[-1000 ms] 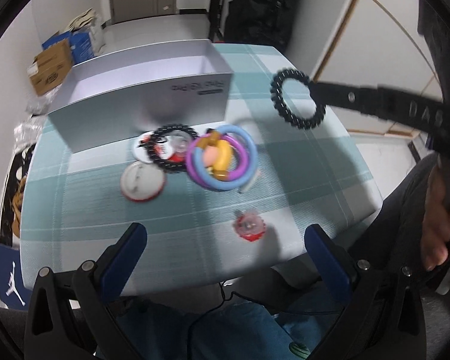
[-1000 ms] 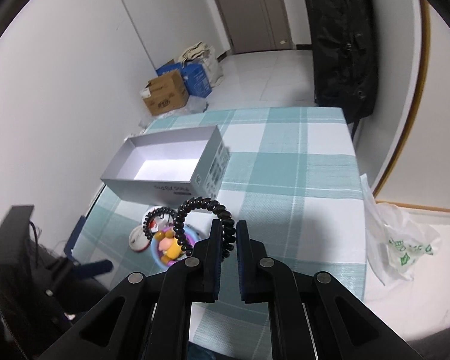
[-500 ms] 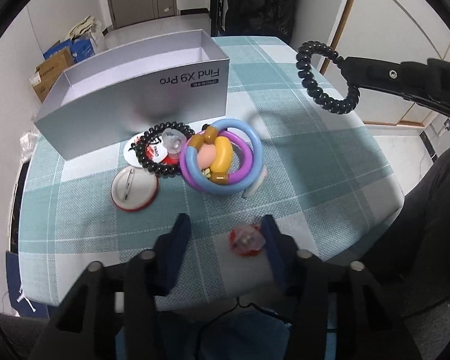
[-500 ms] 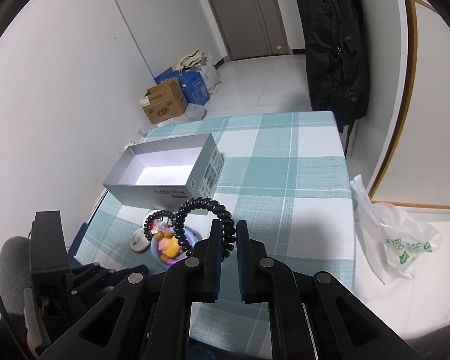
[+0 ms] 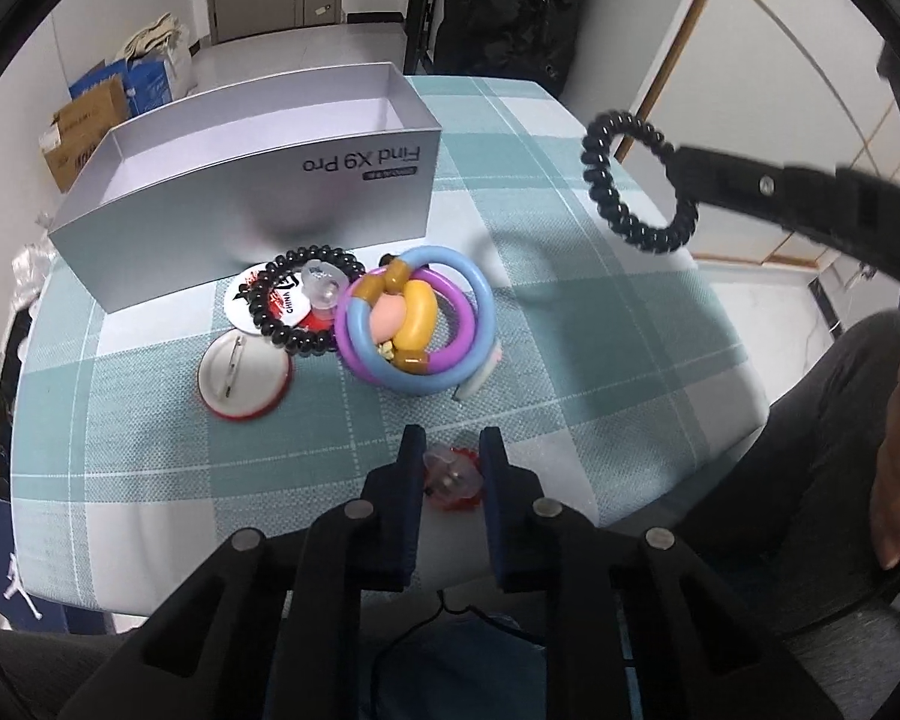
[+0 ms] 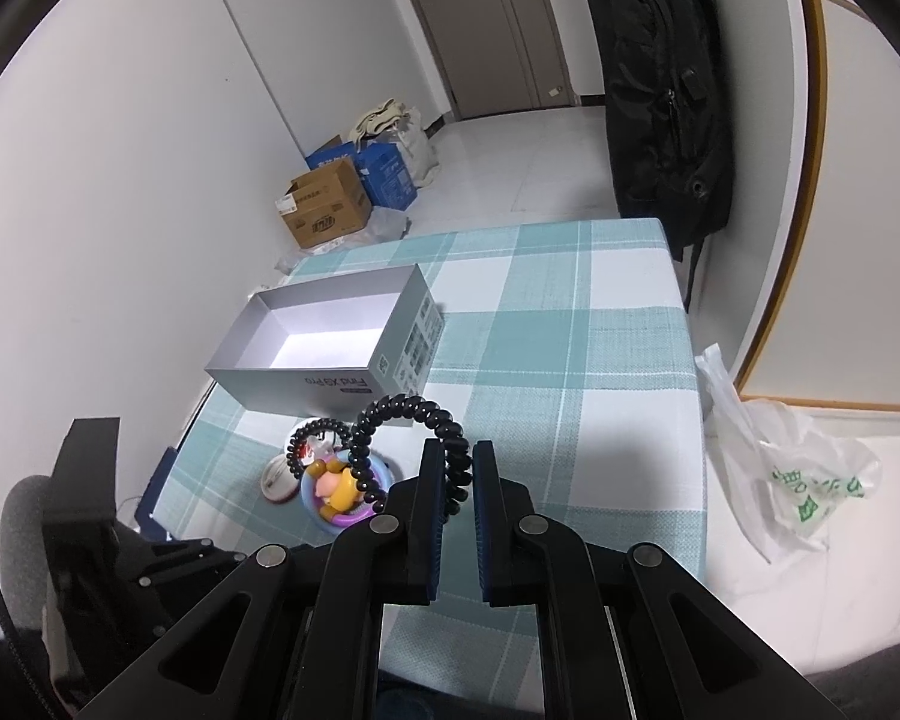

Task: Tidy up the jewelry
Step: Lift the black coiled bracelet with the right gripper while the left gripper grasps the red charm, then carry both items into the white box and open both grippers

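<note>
My right gripper (image 6: 452, 468) pinches the black coil hair tie (image 6: 411, 444) aloft for boxing; my left gripper (image 5: 450, 462), lower centre, closes around the red brooch (image 5: 452, 476), contact unclear.

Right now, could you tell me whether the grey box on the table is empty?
Empty as far as visible: the box is open-topped, and the right wrist view shows only bare white floor inside; the near inner corner is hidden.

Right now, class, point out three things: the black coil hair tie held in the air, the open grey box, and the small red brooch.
black coil hair tie (image 5: 599, 180), left wrist view, on its left arc.
open grey box (image 6: 306, 380), right wrist view, on its near printed wall.
small red brooch (image 5: 452, 477), left wrist view, on its clear centre.
</note>
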`<act>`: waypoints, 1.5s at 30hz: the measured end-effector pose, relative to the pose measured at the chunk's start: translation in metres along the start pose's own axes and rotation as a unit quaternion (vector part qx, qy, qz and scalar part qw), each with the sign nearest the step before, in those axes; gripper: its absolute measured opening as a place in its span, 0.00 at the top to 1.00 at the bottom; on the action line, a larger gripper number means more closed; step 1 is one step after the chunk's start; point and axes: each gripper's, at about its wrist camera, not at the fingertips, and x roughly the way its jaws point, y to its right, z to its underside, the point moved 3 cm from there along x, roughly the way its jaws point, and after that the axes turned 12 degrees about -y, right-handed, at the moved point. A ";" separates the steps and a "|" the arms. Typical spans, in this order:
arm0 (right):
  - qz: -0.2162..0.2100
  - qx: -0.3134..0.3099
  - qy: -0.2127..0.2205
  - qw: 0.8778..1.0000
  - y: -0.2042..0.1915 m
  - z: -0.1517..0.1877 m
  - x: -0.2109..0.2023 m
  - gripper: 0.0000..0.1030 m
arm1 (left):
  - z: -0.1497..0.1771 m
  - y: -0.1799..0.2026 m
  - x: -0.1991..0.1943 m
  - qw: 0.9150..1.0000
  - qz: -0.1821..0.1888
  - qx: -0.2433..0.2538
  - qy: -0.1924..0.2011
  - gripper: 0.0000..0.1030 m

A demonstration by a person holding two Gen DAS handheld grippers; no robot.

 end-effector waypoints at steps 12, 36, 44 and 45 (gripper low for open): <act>-0.008 -0.001 -0.012 1.000 -0.006 -0.003 0.009 0.92 | -0.011 -0.005 -0.035 0.997 0.050 -0.028 0.052 0.87; -0.055 -0.041 -0.017 0.997 -0.052 -0.099 0.033 0.92 | -0.089 -0.080 -0.066 0.987 0.049 -0.124 0.091 0.87; -0.066 -0.040 -0.043 0.996 -0.053 -0.115 0.063 0.92 | -0.097 -0.105 -0.031 0.984 0.083 -0.152 0.039 0.87; -0.065 -0.040 -0.047 0.996 -0.052 -0.115 0.068 0.92 | -0.098 -0.105 -0.030 0.984 0.088 -0.152 0.034 0.87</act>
